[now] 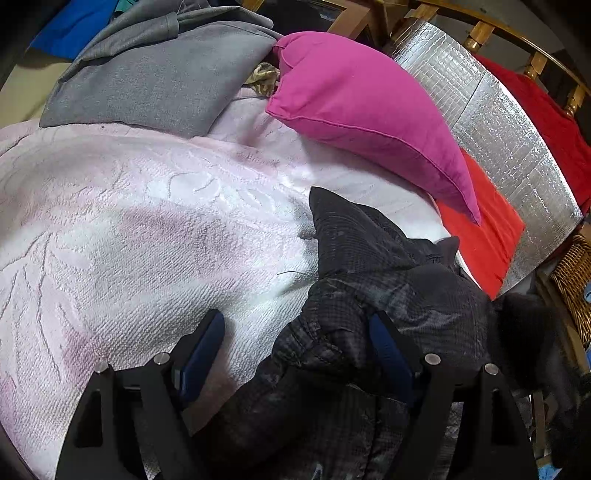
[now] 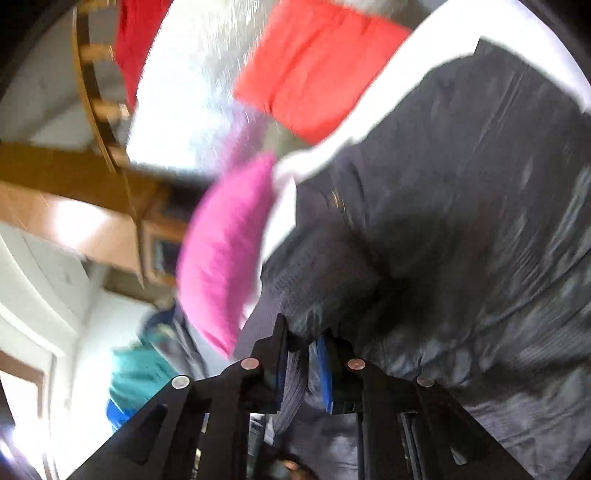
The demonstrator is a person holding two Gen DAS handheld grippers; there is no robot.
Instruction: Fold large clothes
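Observation:
A black quilted jacket lies crumpled on a pale pink textured bedspread. My left gripper stands open just above the bed. A bunched fold of the jacket lies against its right finger, and its left finger is over bare bedspread. In the blurred, rolled right wrist view the jacket fills the right side. My right gripper has its blue pads close together with dark jacket cloth pinched between them.
A magenta pillow and a red cushion lean on a silver foil mat by the wooden bed rail. A grey garment lies at the far left, and a wicker basket stands at the right.

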